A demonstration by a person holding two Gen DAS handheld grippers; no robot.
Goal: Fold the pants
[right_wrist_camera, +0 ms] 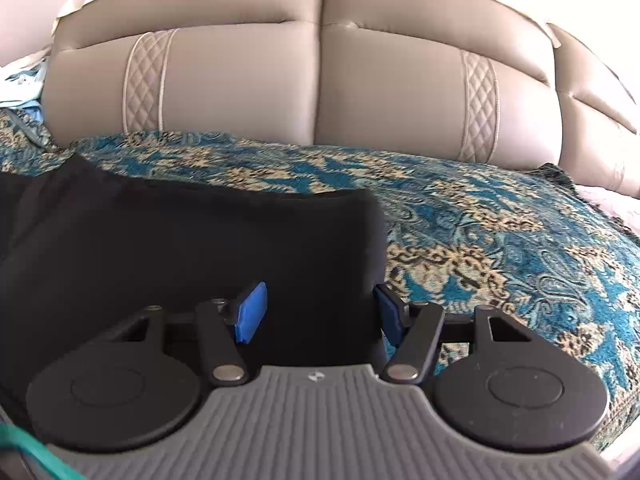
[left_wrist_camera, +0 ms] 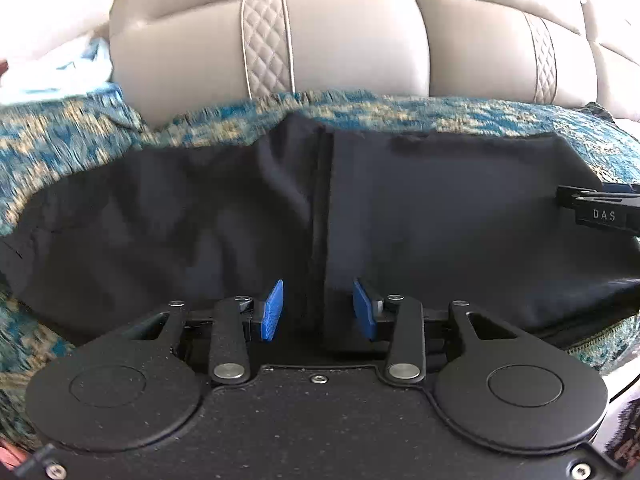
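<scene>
Both spread wide, the left gripper [left_wrist_camera: 318,310] and right gripper [right_wrist_camera: 320,312] straddle the black pants' [left_wrist_camera: 420,208] near edge

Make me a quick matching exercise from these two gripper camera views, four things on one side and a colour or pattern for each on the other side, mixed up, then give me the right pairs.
Things:
1. pants
2. bedspread
3. headboard
4. pads on the left gripper fingers

Colours:
A. beige, with quilted diamond strips
B. solid blue
C. black
D. teal and tan pattern

Pairs: 1-C, 2-D, 3-A, 4-B.
</scene>
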